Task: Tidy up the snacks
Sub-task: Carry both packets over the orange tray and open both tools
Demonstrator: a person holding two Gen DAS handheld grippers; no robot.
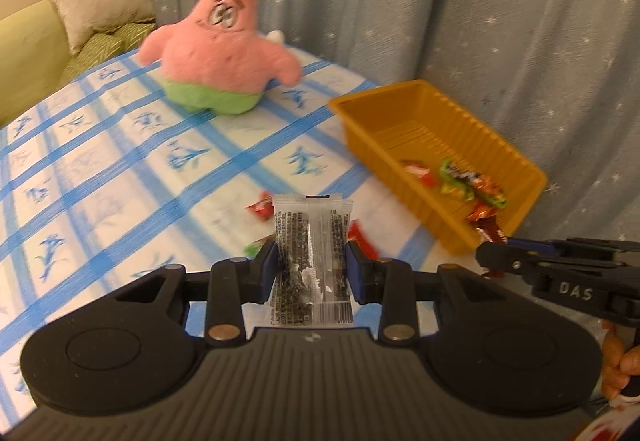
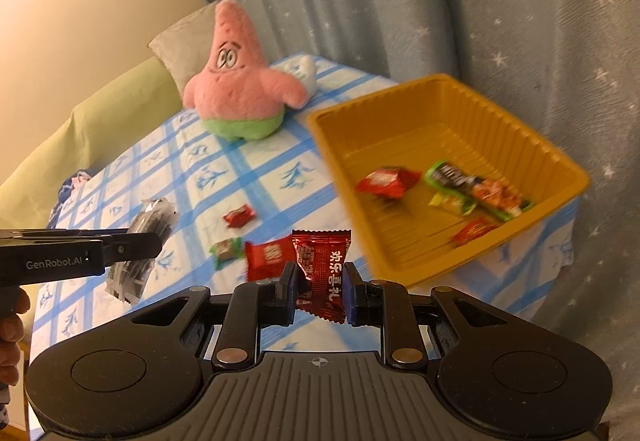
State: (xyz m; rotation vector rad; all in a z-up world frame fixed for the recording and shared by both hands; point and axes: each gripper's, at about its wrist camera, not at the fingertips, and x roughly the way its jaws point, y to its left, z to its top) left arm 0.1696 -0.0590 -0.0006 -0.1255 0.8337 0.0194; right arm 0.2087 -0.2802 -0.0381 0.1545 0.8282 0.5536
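Left wrist view: you are carrying a clear printed snack packet [image 1: 311, 241], the left gripper [image 1: 311, 269] clamping it at a narrow gap, above the blue-checked tablecloth [image 1: 100, 169]. Your right gripper [image 2: 320, 283] is pinching a dark red candy wrapper [image 2: 322, 265], nearly shut. Step in hand, likely: transfer to the yellow tray [image 2: 460, 109]. Next, move each gripper over its rim and release. Loose candies [image 2: 239, 217] are waiting.

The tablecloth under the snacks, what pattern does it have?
White tablecloth with a blue checked grid; clearest in the left wrist view.
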